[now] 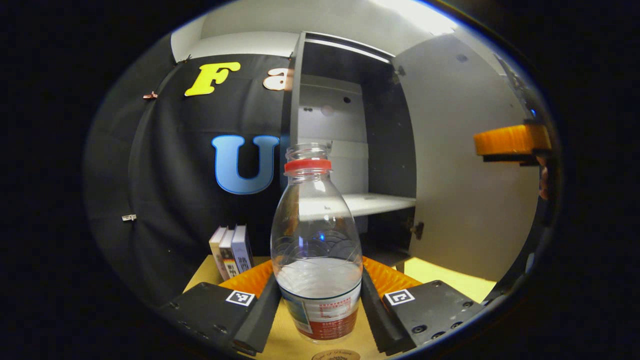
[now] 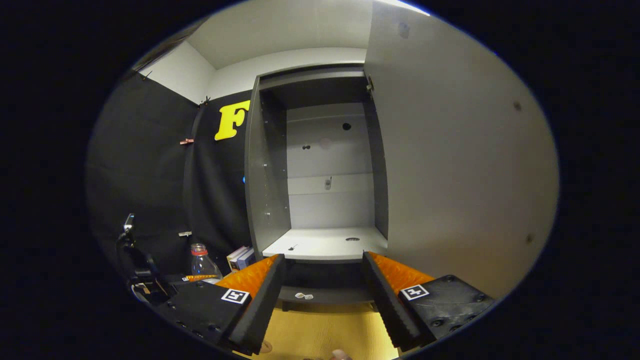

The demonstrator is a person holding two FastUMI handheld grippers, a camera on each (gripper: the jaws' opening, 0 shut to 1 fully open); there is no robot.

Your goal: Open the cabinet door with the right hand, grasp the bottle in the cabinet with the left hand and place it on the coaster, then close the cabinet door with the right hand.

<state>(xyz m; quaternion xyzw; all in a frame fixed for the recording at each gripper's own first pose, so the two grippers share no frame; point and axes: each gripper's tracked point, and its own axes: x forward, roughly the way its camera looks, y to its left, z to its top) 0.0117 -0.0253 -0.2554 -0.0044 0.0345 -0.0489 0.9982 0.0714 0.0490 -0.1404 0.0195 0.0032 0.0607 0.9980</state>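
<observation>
Step in hand: the placing of the bottle looks to be the current step; it is out of the cabinet and stands upright low over the counter, with the door swung wide.

Left claw: both fingers press on the bottle's lower body, at the label band, so it grips the bottle.

Bottle: clear plastic, red neck ring, no cap visible, a little water inside. Its base sits at or just above the wooden counter; contact cannot be told.

Coaster: a small round disc shows at the bottom edge of the left gripper view, just in front of the bottle's base. The bottle does not appear centred on it yet.

Right claw: jaws spread apart and holding nothing, facing the open cabinet from in front of its shelf.

Next move, as a judgement: bring the bottle back over the coaster, set it flat, then release; afterwards the right claw must reach the door's free edge and push it shut.

Edges and room: books stand near the bottle on the left, against the booth's wall. The door stands far out to the right, so the swing path should stay free of the left claw and bottle. Open counter lies in front of the cabinet.
</observation>
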